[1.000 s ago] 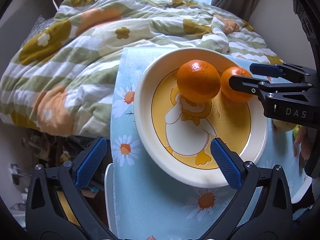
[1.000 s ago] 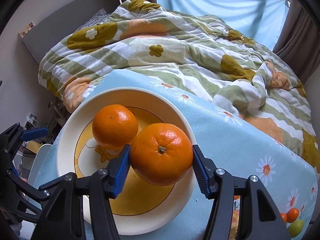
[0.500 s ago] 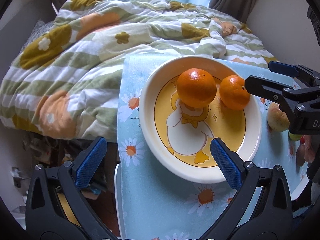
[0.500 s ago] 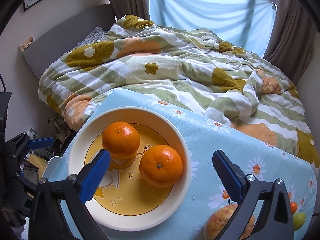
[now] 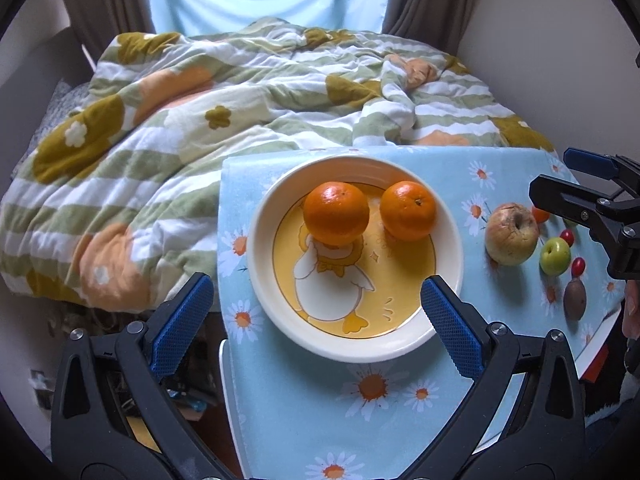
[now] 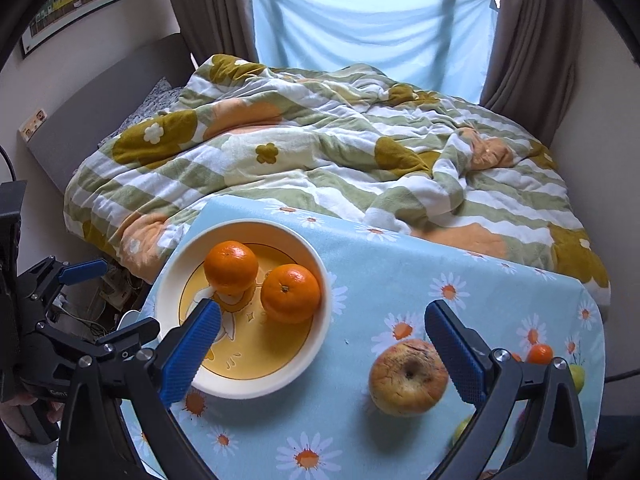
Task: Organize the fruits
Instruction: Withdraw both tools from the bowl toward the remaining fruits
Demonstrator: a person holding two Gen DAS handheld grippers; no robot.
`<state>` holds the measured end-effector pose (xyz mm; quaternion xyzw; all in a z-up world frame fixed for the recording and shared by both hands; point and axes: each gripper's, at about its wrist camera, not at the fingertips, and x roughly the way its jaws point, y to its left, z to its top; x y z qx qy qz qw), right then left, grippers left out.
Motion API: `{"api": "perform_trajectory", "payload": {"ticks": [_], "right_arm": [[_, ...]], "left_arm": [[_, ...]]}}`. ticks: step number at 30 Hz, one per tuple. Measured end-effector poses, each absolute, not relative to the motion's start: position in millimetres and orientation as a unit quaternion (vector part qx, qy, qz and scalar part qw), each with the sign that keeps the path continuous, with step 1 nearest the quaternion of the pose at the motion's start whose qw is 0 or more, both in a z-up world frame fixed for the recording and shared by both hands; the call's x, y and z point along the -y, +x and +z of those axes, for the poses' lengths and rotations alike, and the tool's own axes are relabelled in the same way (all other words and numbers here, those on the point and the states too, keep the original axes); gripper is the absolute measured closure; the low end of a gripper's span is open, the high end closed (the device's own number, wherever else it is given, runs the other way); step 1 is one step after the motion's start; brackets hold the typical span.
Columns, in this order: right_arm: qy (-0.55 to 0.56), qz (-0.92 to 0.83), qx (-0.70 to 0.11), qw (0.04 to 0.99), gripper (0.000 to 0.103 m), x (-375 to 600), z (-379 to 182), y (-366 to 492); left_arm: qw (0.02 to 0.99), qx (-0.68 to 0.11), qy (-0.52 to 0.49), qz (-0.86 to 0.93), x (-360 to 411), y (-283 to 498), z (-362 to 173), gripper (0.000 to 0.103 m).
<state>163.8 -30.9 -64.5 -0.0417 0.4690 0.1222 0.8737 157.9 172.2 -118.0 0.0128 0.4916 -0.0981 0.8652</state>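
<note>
Two oranges (image 5: 336, 213) (image 5: 407, 210) lie in a cream plate (image 5: 276, 316) with a yellow duck print; the plate (image 6: 316, 368) and oranges (image 6: 231, 267) (image 6: 290, 293) also show in the right wrist view. A wrinkled apple (image 5: 511, 234) (image 6: 407, 376), a green fruit (image 5: 555, 256), small red fruits (image 5: 577, 266), a brown fruit (image 5: 575, 299) and a small orange fruit (image 6: 539, 353) lie to the right on the tablecloth. My left gripper (image 5: 316, 324) is open and empty, near the plate's front. My right gripper (image 6: 326, 350) is open and empty, above the plate's right edge and the apple.
The blue daisy tablecloth (image 5: 360, 420) covers a small table beside a bed with a flowered quilt (image 5: 180, 120). The table's left edge drops to floor clutter (image 5: 100, 320). Curtains (image 6: 368, 28) hang behind the bed.
My right gripper opened, let the second orange go onto the plate, and pulled back to the right and up. The left gripper drew back, so more of the table shows.
</note>
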Motion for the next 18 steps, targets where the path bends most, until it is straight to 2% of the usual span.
{"api": "perform_trajectory", "payload": {"ticks": [18], "right_arm": [[0.002,0.019,-0.458,0.889,0.001,174.2,-39.4,101.7]], "left_arm": [[0.869,-0.466,0.028,-0.165,-63.4,137.5,-86.7,0.0]]}}
